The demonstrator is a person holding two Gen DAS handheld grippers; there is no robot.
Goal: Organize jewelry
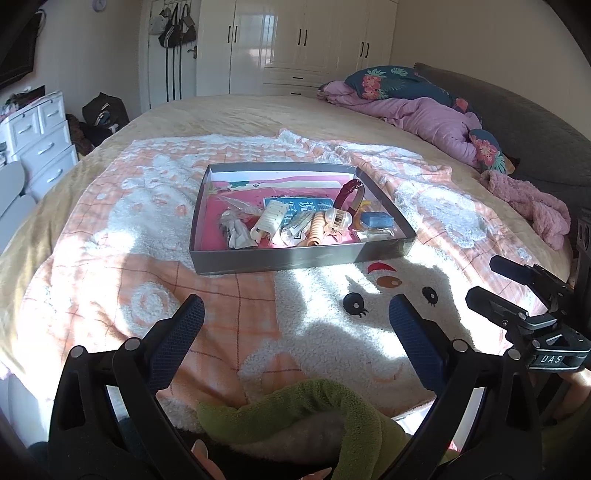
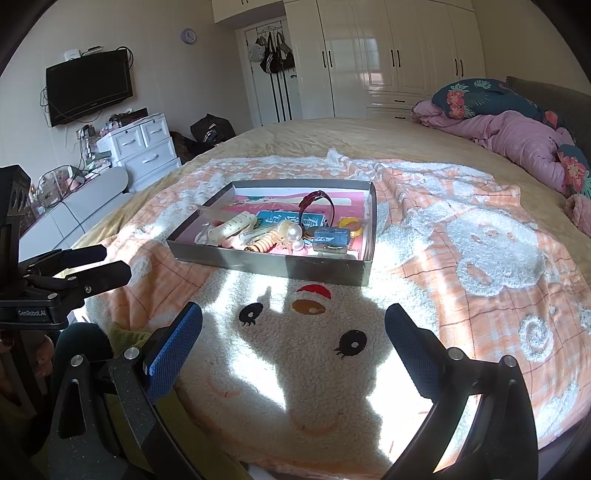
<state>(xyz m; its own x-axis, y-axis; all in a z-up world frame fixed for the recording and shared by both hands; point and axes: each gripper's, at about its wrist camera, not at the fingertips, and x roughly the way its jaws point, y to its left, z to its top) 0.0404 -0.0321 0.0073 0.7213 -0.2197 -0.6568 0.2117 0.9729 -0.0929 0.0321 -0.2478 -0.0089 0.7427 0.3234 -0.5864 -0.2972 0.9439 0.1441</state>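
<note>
Resting on a fleece blanket (image 1: 207, 295) spread over the bed (image 1: 236, 110), a shallow grey tray (image 1: 295, 258) holds the jewelry. It sits mid-blanket, nearer the blanket's foot edge than the pillow end, just beyond an embroidered face.

Left gripper (image 1: 295, 317): jaws wide apart, nothing between them, hovering over the blanket's near edge, well short of the tray. Right gripper (image 2: 293, 321): jaws likewise spread wide and empty, above the embroidered face.

Left view only: a cream hair claw (image 1: 267, 221), a clear claw clip (image 1: 338, 218), crumpled clear wrapping (image 1: 234, 230) toward the tray's left side, and a green sleeve (image 1: 314, 402) at the bottom edge. The right gripper (image 1: 517, 295) appears at this view's right margin, seen side-on.

Right view only: two pearl-like beads (image 2: 295, 233) near the tray's front wall, a yellow ring (image 2: 351, 223) close to the right wall, a wall television (image 2: 88, 86) and a clock (image 2: 188, 36). The left gripper (image 2: 88, 267) shows at this view's left margin.

Both views: a dark red watch strap (image 1: 349, 195) standing arched toward the tray's right half, a blue box (image 1: 376, 219) beside it, a coiled orange hair tie (image 1: 316, 230) near the front wall, a blue printed card (image 1: 303, 206) lying flat beneath. Pink bedding (image 1: 424, 114) lies along the bed's far right edge; white drawers (image 1: 40, 136) stand left of the bed.
</note>
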